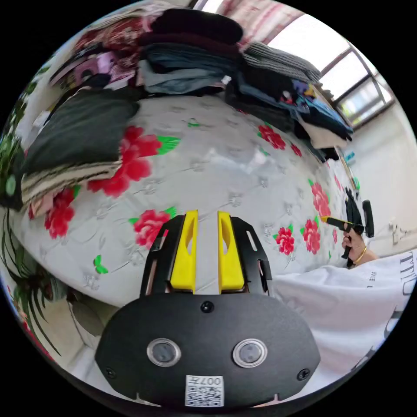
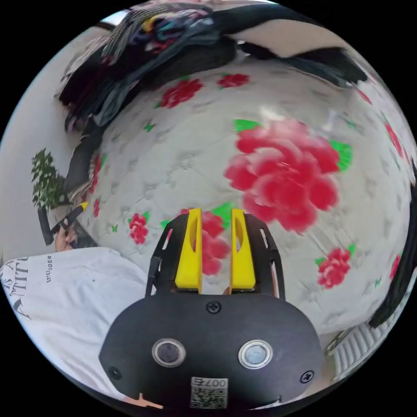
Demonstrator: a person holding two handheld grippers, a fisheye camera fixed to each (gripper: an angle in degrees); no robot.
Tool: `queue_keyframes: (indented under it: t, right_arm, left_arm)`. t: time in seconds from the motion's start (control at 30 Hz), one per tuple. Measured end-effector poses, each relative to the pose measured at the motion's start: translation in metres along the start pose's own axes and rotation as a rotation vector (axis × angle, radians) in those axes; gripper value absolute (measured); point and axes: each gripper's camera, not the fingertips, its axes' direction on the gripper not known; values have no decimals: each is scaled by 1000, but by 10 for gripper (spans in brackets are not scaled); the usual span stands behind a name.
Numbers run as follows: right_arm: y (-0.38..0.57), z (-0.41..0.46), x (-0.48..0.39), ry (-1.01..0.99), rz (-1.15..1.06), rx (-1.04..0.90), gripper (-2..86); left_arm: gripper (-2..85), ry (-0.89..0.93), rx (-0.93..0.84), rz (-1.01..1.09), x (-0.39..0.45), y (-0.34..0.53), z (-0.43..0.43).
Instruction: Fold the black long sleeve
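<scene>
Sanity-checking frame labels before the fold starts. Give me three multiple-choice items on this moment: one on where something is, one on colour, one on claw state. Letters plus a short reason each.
1. Where do the stacks of folded clothes sit in the left gripper view?
A. along the far edge of the bed
B. on the floor
C. between the jaws of the left claw

2. What colour are the flowers on the bedspread?
A. blue
B. red
C. orange

3. What is the left claw doing?
A. clamped on a black sleeve
B. pressed shut on the bedspread
C. jaws apart, holding nothing

Answers: 1 A, the piles line the bed's far side beyond the bare floral cover. 2 B, red blooms with green leaves show on the white cover. 3 C, bedspread shows through the gap between its yellow jaws.
</scene>
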Motion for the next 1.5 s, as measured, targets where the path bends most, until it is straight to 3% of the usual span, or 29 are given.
queue_keyframes:
  t: [0.33,0.47,0.63,0.77,0.9,0.97,1.07,1.3,1.43,1.5]
  right_arm:
    - [156,-179,273,367,672,410,104]
    - [170,-203,330,433,748,406,103]
    - [168,-193,375,433,838,230,38]
    - [186,-220,360,295,784,372,8]
    - [217,-264,307,-153,574,745,1]
    - [208,-277,261,-203,446,779,0]
    - [173,-282,166,-234,222,724,-1]
    - [100,-165,-145,-562,-464,234,6]
    - [111,-89,-283,-723,-602,66,27]
    - [123,-88,-305,-678,-648,63,33]
  left_arm:
    - [65,32,-178,248,145,-34,97]
    - [63,6,-223,260,166,-34,121]
    - [58,10,-268,238,178,-28,145]
    - [53,2,-260,239,177,-25,150]
    - [51,52,-218,216,165,-23,147]
    - [53,91,-192,223,159,-21,143]
    - [62,161,-140,260,150,-15,132]
    - [77,255,-1,352,117,15,93]
    - [77,226,13,246,65,40,78]
    - [77,202,32,194,38,53,68]
